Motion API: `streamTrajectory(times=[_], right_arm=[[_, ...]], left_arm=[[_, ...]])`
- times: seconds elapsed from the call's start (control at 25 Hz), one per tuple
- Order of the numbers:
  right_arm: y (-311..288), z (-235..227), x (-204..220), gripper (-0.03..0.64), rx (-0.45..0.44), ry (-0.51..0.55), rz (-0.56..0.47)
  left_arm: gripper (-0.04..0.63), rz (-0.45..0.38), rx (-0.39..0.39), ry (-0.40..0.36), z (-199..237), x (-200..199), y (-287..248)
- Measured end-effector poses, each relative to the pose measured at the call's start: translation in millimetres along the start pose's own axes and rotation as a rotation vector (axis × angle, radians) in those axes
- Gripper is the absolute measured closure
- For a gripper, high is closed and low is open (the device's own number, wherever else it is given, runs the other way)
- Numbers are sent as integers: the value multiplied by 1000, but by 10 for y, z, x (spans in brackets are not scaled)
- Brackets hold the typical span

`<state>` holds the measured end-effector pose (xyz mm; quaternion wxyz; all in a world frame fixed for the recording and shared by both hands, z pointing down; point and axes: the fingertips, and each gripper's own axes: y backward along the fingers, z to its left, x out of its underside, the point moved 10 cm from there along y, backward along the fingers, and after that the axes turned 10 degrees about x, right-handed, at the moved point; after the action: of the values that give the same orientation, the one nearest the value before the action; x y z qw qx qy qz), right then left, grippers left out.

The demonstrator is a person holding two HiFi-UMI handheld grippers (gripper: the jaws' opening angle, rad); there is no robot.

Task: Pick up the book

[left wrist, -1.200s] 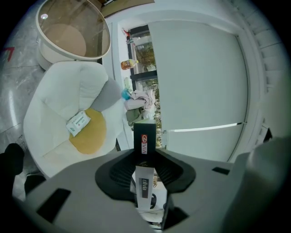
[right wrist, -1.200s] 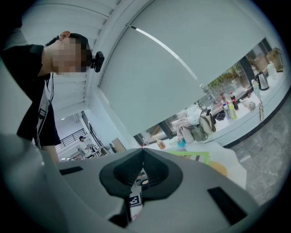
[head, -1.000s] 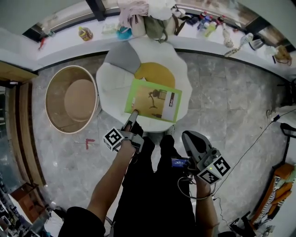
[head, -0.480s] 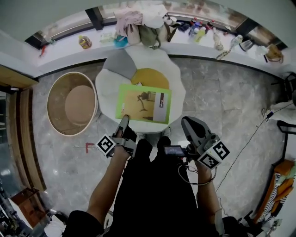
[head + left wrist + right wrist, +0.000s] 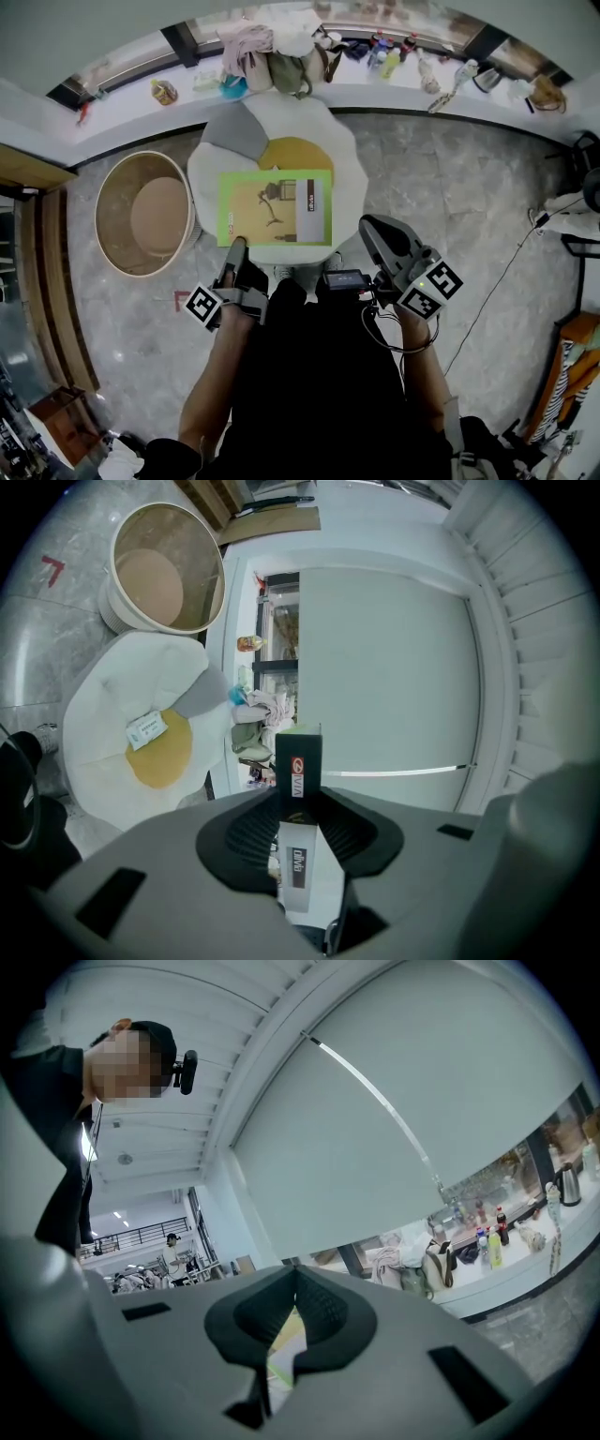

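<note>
The left claw (image 5: 234, 246) is clamped on the near left corner of the book (image 5: 275, 208). In the left gripper view its jaws (image 5: 298, 803) press from both sides on the book's thin edge (image 5: 298, 761), which stands up between them against a pale window blind (image 5: 384, 667).

From the head view the book has a green cover with a tan picture and lies flat and roughly level. It is held out over a white, flower-shaped cushion (image 5: 352, 178) and covers part of the cushion's yellow middle (image 5: 295, 155). In the left gripper view the cushion (image 5: 103, 705) sits off to the side and apart from the book, so the book is up off it. A small white label (image 5: 147, 728) lies on the yellow patch.

The right claw (image 5: 367, 225) hovers to the right of the book, just off the cushion's edge and touching neither. Its jaws (image 5: 295, 1274) are closed tip to tip with nothing between them (only a sliver of green shows through the gap lower down).

A round wooden tub (image 5: 117, 187) stands on the grey stone floor (image 5: 469, 206) just left of the cushion, and shows in the left gripper view too (image 5: 169, 574). A red mark (image 5: 181, 298) is on the floor near the left claw. Beyond the cushion runs a window ledge (image 5: 141, 108) with bags (image 5: 281, 66) and bottles (image 5: 384, 61) on it.
</note>
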<state>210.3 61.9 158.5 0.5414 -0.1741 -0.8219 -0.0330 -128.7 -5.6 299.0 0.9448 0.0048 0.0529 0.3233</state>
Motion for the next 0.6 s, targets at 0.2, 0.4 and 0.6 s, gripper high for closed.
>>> streamTrajectory(times=[0.2,0.4,0.6], right_arm=[[24,-32,34,600,-8,-8,-1],[108,-86,56,600,-9,-24,-4],[201,-138,36,600,8,-2,8]], left_arm=[[456,-10,33,11,-64,104,-42],[456,-15,71,13,-115,218,-118],[456,-12,62,31,-126,327,-152]])
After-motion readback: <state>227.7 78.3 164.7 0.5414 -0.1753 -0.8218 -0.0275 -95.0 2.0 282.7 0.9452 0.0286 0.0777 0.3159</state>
